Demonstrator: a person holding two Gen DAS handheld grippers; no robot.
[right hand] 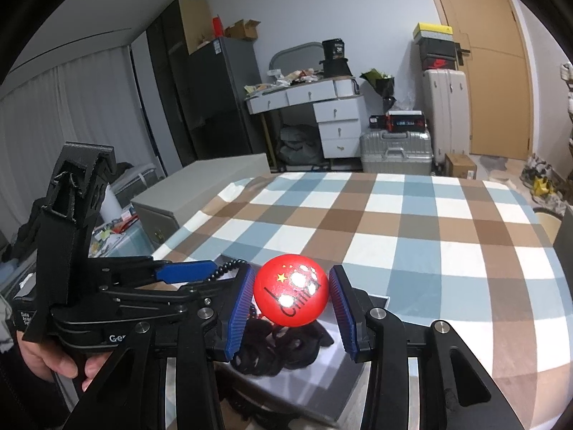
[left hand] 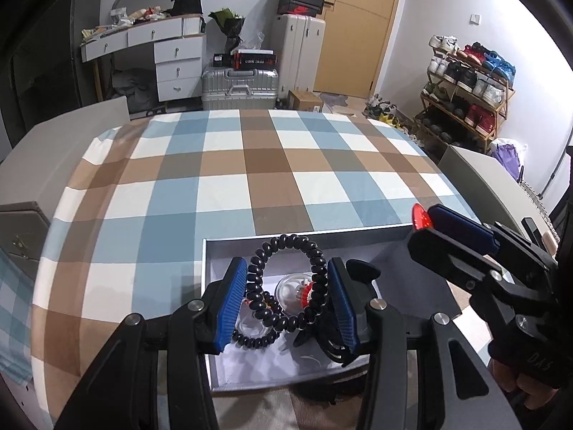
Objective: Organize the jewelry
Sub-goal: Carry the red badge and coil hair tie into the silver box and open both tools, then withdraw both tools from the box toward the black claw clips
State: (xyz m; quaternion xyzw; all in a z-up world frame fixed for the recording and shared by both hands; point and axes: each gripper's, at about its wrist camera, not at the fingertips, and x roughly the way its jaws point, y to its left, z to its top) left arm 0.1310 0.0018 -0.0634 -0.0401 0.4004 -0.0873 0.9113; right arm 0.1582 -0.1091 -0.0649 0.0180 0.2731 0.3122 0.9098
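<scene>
Spreading ahead of my jaws, the checked tablecloth (left hand: 272, 165) lies bare to its far edge. Below them sits the grey box (left hand: 358, 240). My left gripper (left hand: 286, 301) pinches the black coil bracelet (left hand: 286, 279), loop upright. My right gripper (right hand: 292, 297) clamps the red badge (right hand: 290, 291), face toward me.

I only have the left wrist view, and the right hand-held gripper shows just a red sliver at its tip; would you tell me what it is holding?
Observer: A round red disc, pinched between the pads of the right hand-held gripper.
Operator: Thank you. Any markings on it?
Observer: Yes, yellow stars and dark lettering on its face.
Operator: What lies beneath it?
Observer: A heap of black hair ties in the grey box.
</scene>
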